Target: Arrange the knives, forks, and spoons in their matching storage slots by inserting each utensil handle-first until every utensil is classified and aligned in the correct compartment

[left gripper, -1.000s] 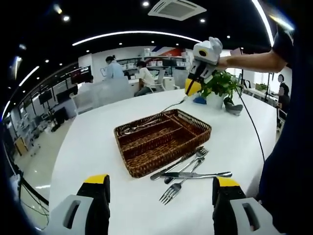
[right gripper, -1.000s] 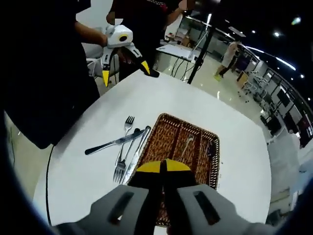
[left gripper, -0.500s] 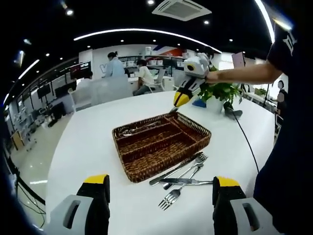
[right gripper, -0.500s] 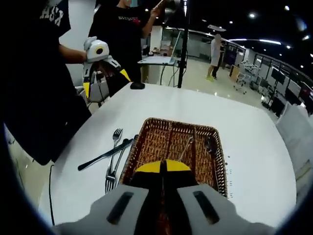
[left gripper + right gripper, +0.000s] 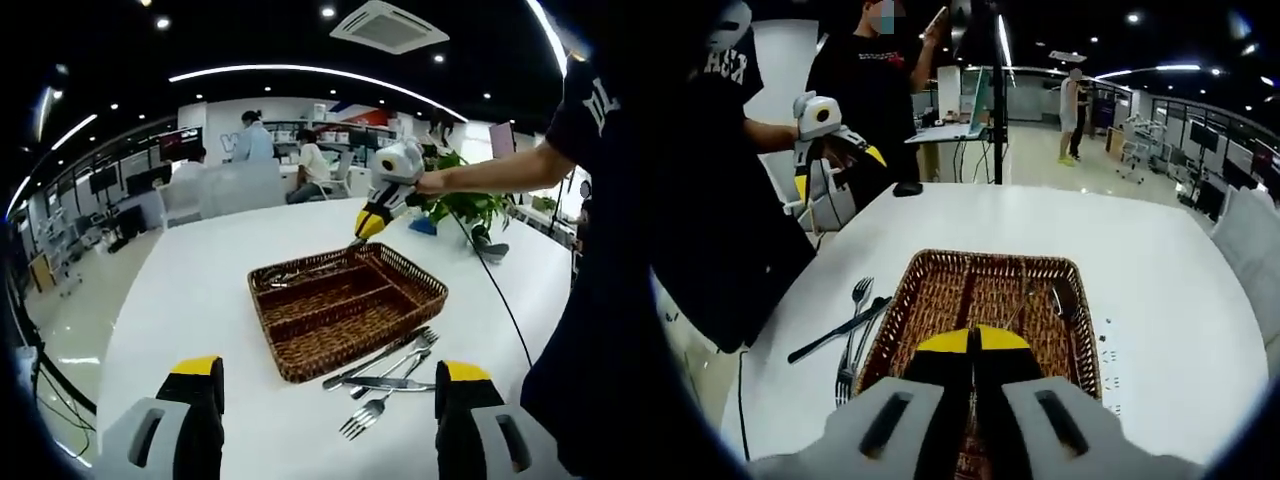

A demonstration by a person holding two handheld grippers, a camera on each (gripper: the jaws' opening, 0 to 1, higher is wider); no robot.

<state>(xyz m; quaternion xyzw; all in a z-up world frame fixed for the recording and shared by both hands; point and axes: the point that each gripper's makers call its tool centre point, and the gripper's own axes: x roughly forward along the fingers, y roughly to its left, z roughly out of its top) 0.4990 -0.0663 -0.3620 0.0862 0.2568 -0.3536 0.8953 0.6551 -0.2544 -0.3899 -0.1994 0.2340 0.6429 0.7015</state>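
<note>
Wicker tray, on white table, sits at view centre in the left gripper view, long axis running 8 to 2 o'clock, dividers lengthwise. One utensil lies in the far compartment; probably a spoon, too small to be sure.

Loose cutlery lies on the table just beside the tray's near edge at 5 o'clock: forks and a knife, crossed, mostly parallel to the tray's long side, one fork's tines toward 7 o'clock.

Left hand-held gripper: jaws wide apart, holding nothing, above the table short of the tray.

Right hand-held gripper: yellow tips pressed together, nothing visible between them, over the tray's near end. In the left gripper view it hangs above the tray's far end at 1 o'clock, held by an outstretched arm.

Right gripper view adds: tray lengthwise 6 to 12, utensil in right compartment, cutlery at 9 o'clock off the tray's left side, left hand-held gripper at 10 o'clock.
</note>
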